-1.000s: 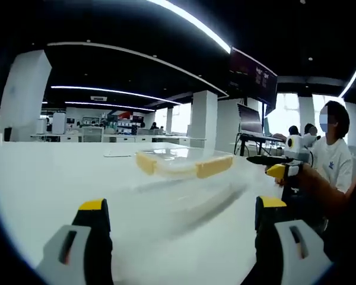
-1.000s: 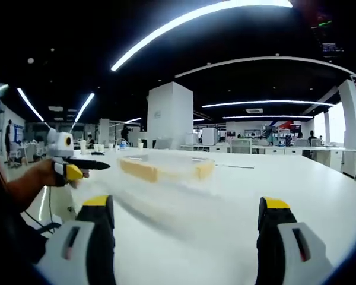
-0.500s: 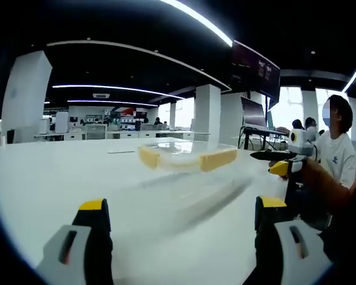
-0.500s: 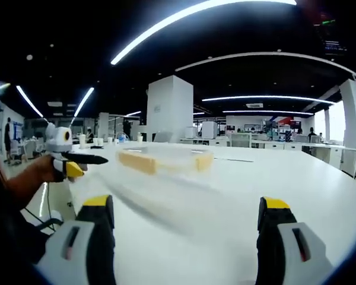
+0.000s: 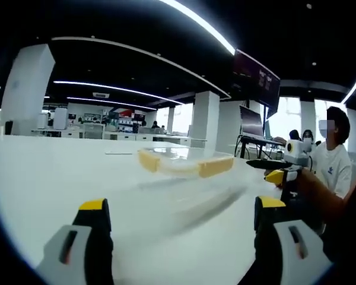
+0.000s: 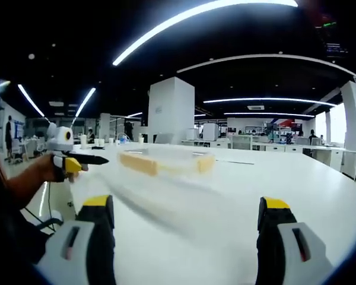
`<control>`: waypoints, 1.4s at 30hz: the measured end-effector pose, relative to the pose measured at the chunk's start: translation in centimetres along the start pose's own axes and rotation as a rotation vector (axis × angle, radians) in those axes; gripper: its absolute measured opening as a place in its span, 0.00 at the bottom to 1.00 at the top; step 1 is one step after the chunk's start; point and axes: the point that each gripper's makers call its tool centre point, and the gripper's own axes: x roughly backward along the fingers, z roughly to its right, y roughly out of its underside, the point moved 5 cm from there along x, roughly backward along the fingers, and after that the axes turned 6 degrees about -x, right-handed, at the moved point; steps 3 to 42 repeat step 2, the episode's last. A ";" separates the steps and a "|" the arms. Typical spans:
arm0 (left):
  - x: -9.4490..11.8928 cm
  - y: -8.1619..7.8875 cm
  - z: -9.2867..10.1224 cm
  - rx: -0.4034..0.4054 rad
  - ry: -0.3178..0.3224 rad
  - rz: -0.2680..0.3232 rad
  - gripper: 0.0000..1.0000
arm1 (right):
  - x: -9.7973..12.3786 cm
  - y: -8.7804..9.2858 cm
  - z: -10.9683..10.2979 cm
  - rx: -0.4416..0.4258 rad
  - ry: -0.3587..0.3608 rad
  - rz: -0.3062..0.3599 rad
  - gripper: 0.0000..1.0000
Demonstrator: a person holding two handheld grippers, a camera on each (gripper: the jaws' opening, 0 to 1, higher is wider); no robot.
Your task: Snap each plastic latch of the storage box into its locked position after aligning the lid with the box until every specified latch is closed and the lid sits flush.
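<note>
- Your storage box (image 5: 184, 163) sits just above the centre of the left gripper view, on the white table (image 5: 47, 178), well apart from both tools. In the right gripper view it lies left of centre, at mid height.
- Its clear lid (image 6: 166, 155) looks to be resting on top, with a yellow latch (image 5: 215, 166) at each visible end. The box is too small and hazy to tell whether any latch is closed.
- Your left gripper (image 5: 181, 228) rises from the bottom of its own view with jaws spread wide, holding nothing.
- Your right gripper (image 6: 187, 228) is likewise spread and empty at the bottom of its view. At the right edge of the left gripper view it is too small to read.
- Judging from this, you're at the approach. Come in low and level from both ends, so the lid doesn't skid.
- Check that the lid sits square before you press anything.
- Steady the box with one tool while the other pushes a latch (image 6: 137, 164) home. It's light and will likely slide on the smooth top.
</note>
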 end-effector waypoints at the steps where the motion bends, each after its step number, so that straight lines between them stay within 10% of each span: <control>1: 0.0 0.0 0.0 0.000 -0.001 0.002 0.99 | 0.0 0.0 0.0 -0.003 0.000 0.002 1.00; 42: 0.0 -0.1 0.0 -0.001 -0.006 0.005 0.99 | 0.0 0.0 0.0 -0.005 -0.001 0.003 1.00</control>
